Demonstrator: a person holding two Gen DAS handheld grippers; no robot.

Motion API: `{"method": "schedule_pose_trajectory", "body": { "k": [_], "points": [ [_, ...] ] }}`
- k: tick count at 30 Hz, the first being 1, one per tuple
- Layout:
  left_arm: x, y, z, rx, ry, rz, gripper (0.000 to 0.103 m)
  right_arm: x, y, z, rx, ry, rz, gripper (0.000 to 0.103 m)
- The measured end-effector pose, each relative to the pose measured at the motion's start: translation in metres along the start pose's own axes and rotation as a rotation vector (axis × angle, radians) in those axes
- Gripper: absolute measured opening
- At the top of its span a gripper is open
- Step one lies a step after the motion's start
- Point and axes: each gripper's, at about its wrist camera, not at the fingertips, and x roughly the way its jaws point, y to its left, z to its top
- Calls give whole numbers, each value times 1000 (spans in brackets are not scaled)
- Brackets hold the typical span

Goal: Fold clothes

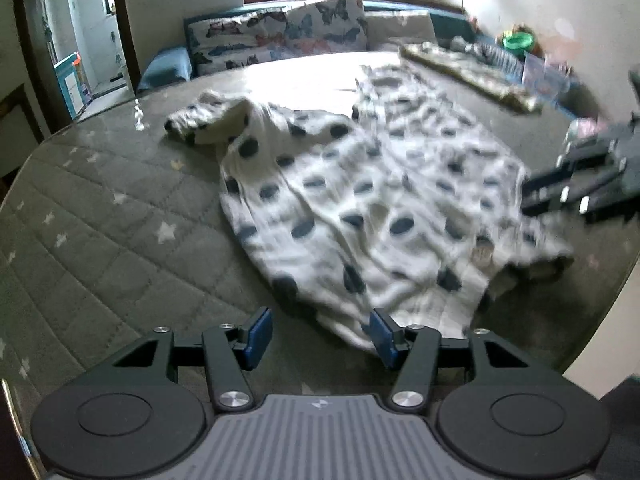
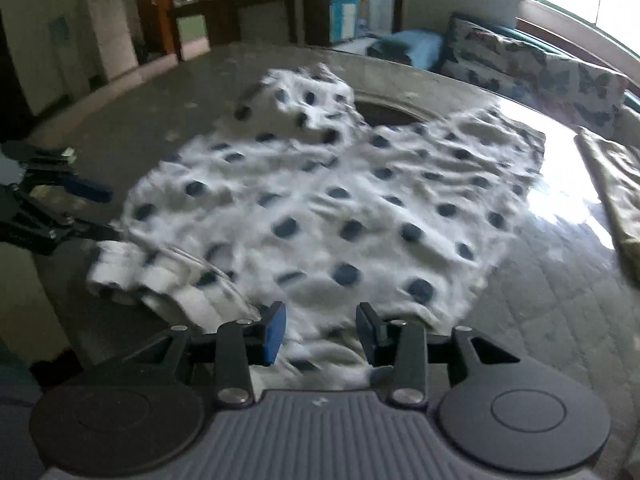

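Observation:
A white garment with dark blue polka dots (image 1: 360, 208) lies rumpled and spread out on the grey quilted bed (image 1: 100, 248). My left gripper (image 1: 322, 338) is open at the garment's near hem; its right pad (image 1: 384, 340) is over the cloth edge and its left pad is over bare quilt. In the right wrist view the garment (image 2: 320, 208) fills the middle, a bunched sleeve at the lower left. My right gripper (image 2: 320, 334) stands open, with cloth lying below and between the fingers. Each gripper shows in the other's view: the right (image 1: 532, 196), the left (image 2: 96, 212).
Butterfly-print pillows (image 1: 280, 36) line the far side under the window. A folded patterned cloth (image 1: 468, 72) and a green basin (image 1: 518, 42) sit at the back right. The bed's edge runs near the right gripper. A doorway (image 1: 80, 40) opens at the left.

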Motion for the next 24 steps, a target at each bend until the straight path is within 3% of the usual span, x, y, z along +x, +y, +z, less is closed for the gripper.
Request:
{"method": "schedule_pose_trajectory", "body": {
  "k": [5, 13, 17, 24],
  "points": [
    [-3, 31, 38, -114, -79, 56, 60, 10, 10, 8, -12, 4, 79, 41],
    [48, 93, 114, -327, -126, 151, 60, 11, 10, 4, -27, 18, 128, 49],
    [88, 115, 143, -381, -109, 166, 60, 12, 12, 3, -31, 19, 146, 56],
    [156, 146, 175, -447, -54, 195, 59, 12, 5, 4, -16, 25, 187, 57]
  ]
}}
